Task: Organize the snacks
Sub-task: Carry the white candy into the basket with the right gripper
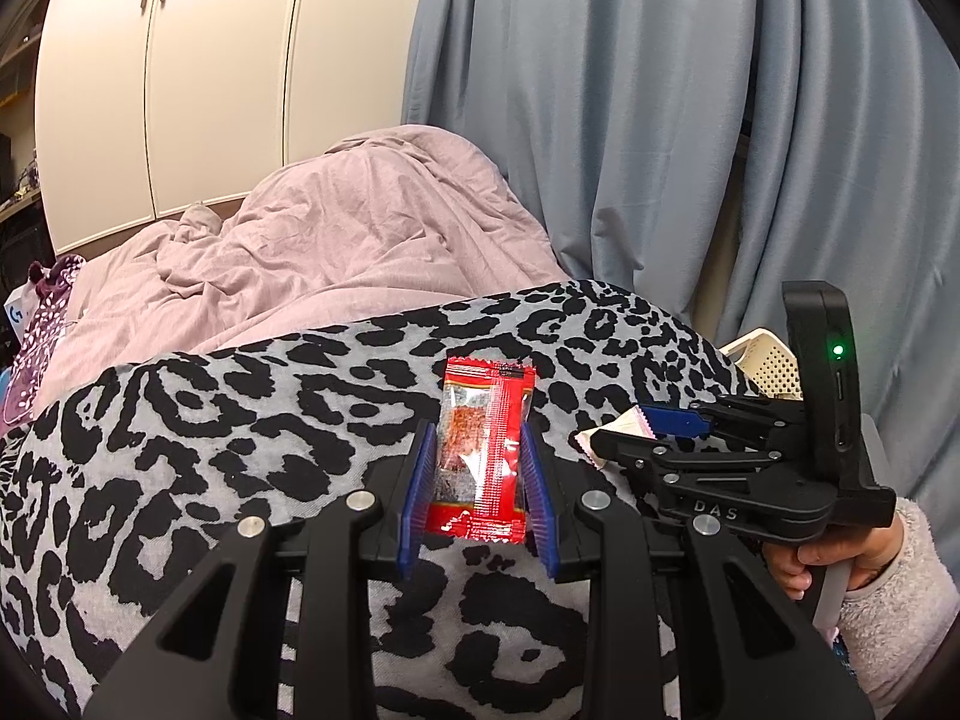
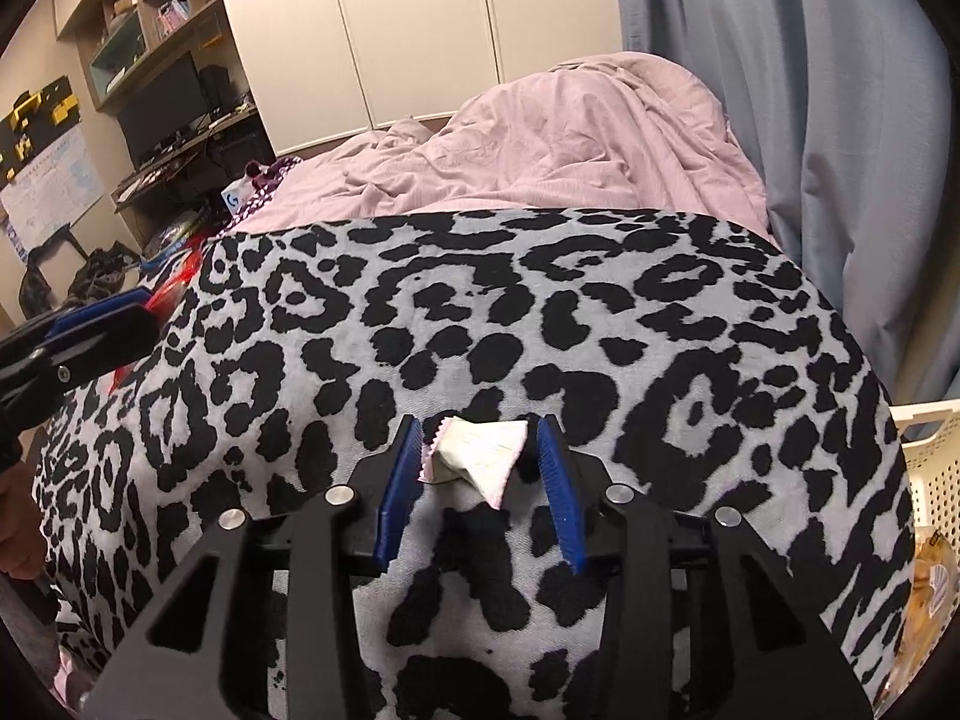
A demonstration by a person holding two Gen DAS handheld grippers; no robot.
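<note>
My left gripper [image 1: 478,438] is shut on a red snack packet [image 1: 486,450] with a clear window, held upright between the blue pads above the leopard-print blanket [image 1: 240,420]. My right gripper [image 2: 478,438] is shut on a small white and pink snack packet [image 2: 480,453], crumpled between its blue pads, just above the blanket [image 2: 540,312]. In the left wrist view the right gripper [image 1: 624,429] sits to the right with the white packet [image 1: 612,423] at its tip. In the right wrist view the left gripper's fingers [image 2: 102,315] show at the far left with a bit of red packet [image 2: 171,294].
A white perforated basket [image 2: 927,468] stands at the right edge of the bed, with packaged snacks [image 2: 927,588] inside; it also shows in the left wrist view [image 1: 765,360]. A pink duvet [image 1: 336,234] lies behind the blanket. Blue curtains [image 1: 660,120] hang at right, white wardrobes [image 2: 390,18] behind.
</note>
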